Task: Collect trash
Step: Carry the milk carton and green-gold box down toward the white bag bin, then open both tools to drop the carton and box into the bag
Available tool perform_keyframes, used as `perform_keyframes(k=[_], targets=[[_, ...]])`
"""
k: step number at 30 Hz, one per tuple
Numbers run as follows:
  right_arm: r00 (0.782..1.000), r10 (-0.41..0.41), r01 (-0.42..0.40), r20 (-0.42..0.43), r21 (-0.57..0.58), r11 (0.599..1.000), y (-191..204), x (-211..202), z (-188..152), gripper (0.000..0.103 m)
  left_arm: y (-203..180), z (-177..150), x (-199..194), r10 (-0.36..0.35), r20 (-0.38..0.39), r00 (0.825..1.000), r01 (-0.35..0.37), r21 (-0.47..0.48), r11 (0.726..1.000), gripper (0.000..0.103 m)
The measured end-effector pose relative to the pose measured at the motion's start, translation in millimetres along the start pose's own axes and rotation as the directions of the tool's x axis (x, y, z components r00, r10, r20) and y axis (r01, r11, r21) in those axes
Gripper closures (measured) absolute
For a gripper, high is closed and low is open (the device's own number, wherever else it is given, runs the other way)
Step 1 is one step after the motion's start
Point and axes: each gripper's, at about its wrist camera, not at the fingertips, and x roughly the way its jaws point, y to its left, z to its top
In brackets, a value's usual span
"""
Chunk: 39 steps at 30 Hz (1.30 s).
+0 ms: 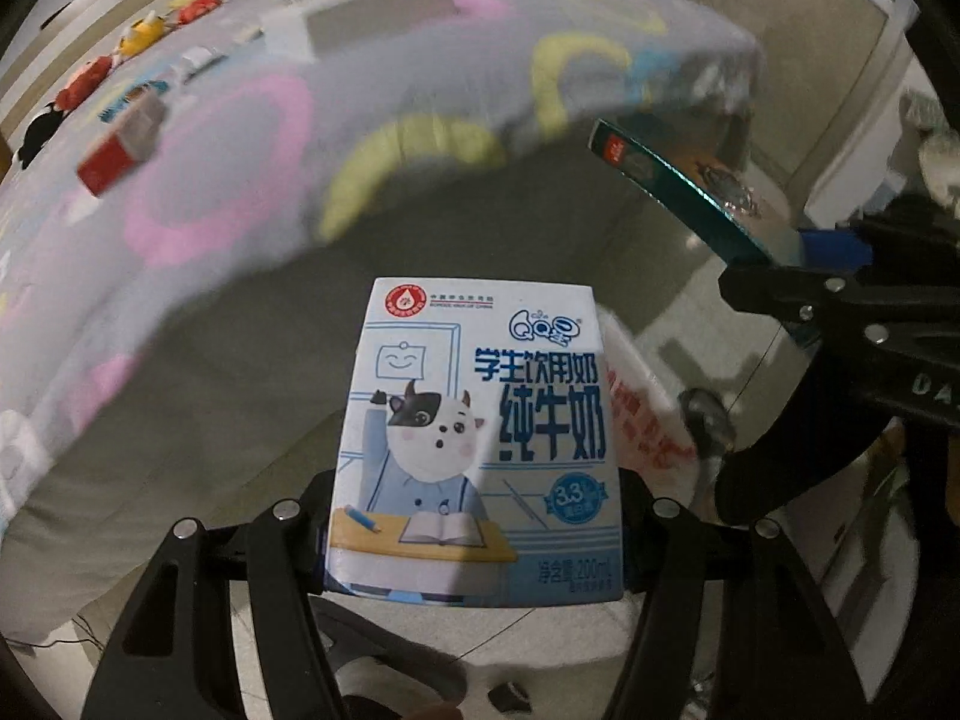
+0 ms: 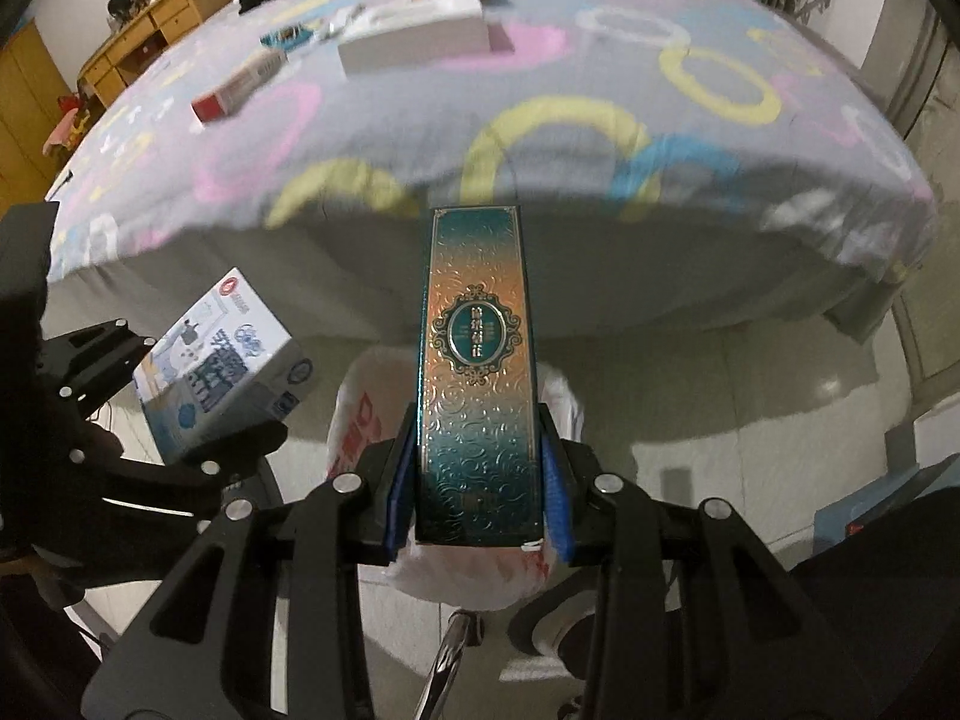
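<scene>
Grey bedsheet [image 2: 540, 78] printed with pink, yellow and blue rings covers the bed ahead, with a red-ended carton [image 2: 237, 87] and a white box [image 2: 414, 36] lying on it; pale glossy floor tiles [image 2: 750, 396] spread below. My left fingers [image 1: 474, 531] clamp a blue milk carton [image 1: 477, 438]. My right fingers [image 2: 477, 498] grip a teal embossed box [image 2: 477, 360] above a white plastic bag [image 2: 360, 420].

Blue-white milk carton [image 1: 474, 444] and long teal box [image 2: 477, 372] both gripped, over white bag [image 2: 360, 420].
</scene>
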Motion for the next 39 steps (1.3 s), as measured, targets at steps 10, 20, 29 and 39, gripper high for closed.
perform_keyframes(k=[10,20,29,39], targets=[[0.992,0.017,-0.015,-0.128,0.015,1.0,-4,61,-24,0.068,-8,-12,53,-0.094,-0.106,0.99,0.096,0.014,0.995,0.04],[0.976,0.058,-0.045,-0.211,0.064,0.997,-11,101,-23,0.068,-11,-12,62,-0.091,-0.163,0.982,0.098,0.037,0.995,0.04],[0.969,0.057,-0.041,-0.242,0.071,0.997,-15,117,-25,0.033,-25,-10,86,-0.1,-0.228,0.969,0.116,0.061,0.991,0.025],[0.972,0.061,-0.034,-0.227,0.122,0.992,-20,115,-27,0.023,-19,-14,90,-0.079,-0.207,0.975,0.092,0.052,0.994,0.008]])
